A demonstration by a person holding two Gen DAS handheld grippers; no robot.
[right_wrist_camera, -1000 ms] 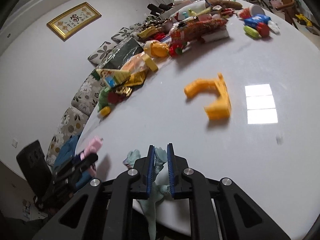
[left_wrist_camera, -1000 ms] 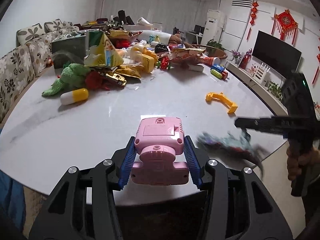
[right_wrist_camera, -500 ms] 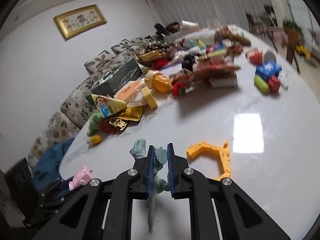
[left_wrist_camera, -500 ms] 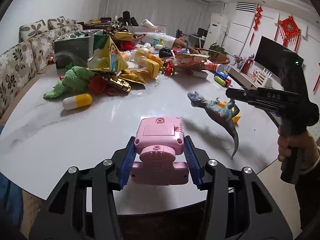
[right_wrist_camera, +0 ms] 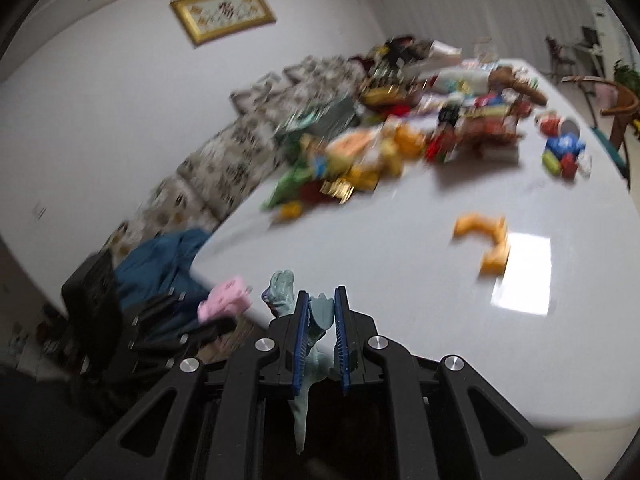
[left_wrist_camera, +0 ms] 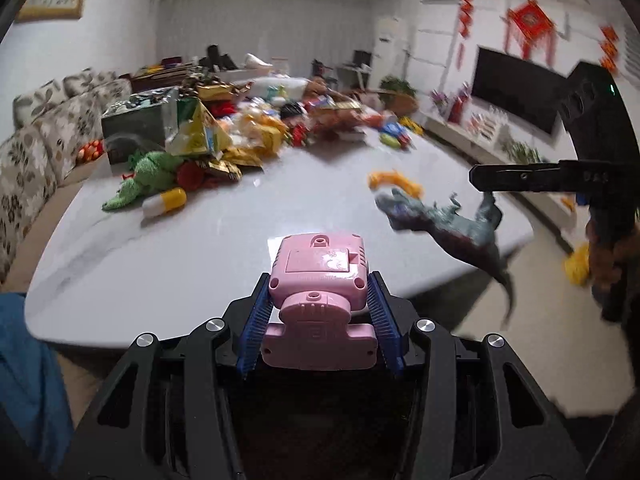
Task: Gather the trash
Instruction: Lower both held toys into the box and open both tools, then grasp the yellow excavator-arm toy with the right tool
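1. Left wrist view: left claw [left_wrist_camera: 318, 316] grasps a pink toy [left_wrist_camera: 320, 300] at the white surface [left_wrist_camera: 200, 236] edge; television [left_wrist_camera: 516, 88] visible only here.
2. Right wrist view: right claw [right_wrist_camera: 320, 336] clenched on a grey-green dinosaur [right_wrist_camera: 318, 316]; only here, a framed picture [right_wrist_camera: 222, 12] fully visible.

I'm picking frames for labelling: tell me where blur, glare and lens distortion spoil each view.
Left wrist view: pink toy in the left gripper is sharp; dinosaur and far pile are smeared; walls bow at the edges. Right wrist view: heavy motion blur on the pile and orange piece; white glare patch on the table; dark fisheye corners.
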